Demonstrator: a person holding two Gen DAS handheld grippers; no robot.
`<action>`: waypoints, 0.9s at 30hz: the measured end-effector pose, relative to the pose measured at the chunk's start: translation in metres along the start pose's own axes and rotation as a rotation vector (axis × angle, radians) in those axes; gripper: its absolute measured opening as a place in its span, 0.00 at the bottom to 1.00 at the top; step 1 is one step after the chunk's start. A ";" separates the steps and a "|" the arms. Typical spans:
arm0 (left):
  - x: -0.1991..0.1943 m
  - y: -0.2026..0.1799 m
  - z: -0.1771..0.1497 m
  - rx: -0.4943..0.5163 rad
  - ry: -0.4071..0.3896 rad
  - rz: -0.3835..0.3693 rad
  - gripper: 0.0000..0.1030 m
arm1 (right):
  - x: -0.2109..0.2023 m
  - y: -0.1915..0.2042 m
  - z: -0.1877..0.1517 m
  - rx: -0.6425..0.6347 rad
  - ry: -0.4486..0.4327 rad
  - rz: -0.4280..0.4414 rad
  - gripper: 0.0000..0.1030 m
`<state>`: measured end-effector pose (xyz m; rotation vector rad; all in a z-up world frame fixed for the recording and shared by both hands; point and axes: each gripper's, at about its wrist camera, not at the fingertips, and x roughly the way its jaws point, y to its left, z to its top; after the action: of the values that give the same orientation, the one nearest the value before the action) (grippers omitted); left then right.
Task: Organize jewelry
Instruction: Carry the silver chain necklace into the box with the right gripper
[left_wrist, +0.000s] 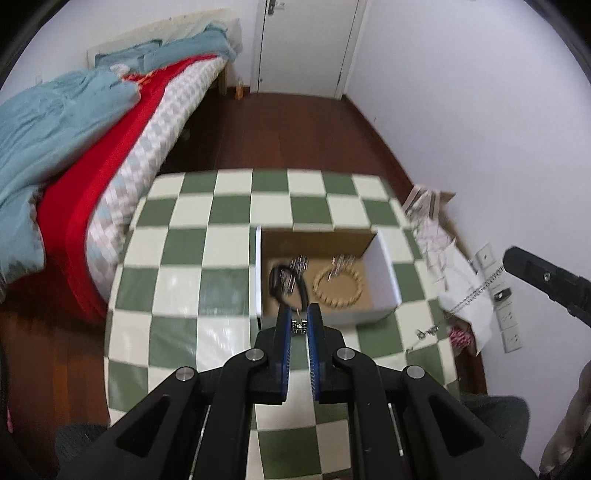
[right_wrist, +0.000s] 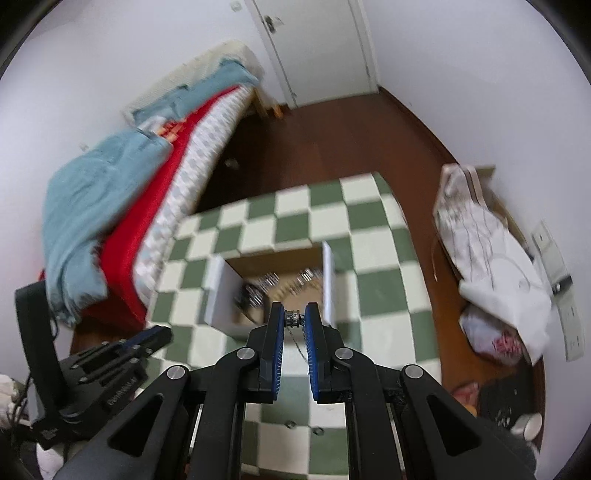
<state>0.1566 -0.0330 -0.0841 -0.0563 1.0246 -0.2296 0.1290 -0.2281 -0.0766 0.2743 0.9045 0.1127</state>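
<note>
An open white cardboard box stands on the green-and-white checkered table. Inside lie a beaded wooden bracelet, a black cord bracelet and silver pieces. My left gripper is shut on a small dark jewelry piece at the box's near edge. My right gripper is shut on a silver chain that hangs down between its fingers, above the box. The chain also dangles from the right gripper in the left wrist view.
A bed with blue and red covers stands left of the table. White bags lie on the floor at the right by the wall. A white door is at the back. The left gripper shows at lower left.
</note>
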 end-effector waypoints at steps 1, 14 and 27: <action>-0.003 -0.001 0.006 0.003 -0.009 -0.002 0.06 | -0.004 0.006 0.008 -0.012 -0.012 0.010 0.12; 0.062 0.008 0.054 -0.038 0.163 -0.107 0.06 | 0.075 0.033 0.061 -0.084 0.120 -0.010 0.12; 0.081 0.041 0.063 -0.136 0.144 0.064 0.98 | 0.137 -0.008 0.042 -0.013 0.311 -0.066 0.72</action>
<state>0.2570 -0.0148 -0.1258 -0.1323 1.1824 -0.1066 0.2459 -0.2148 -0.1587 0.2181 1.2199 0.1018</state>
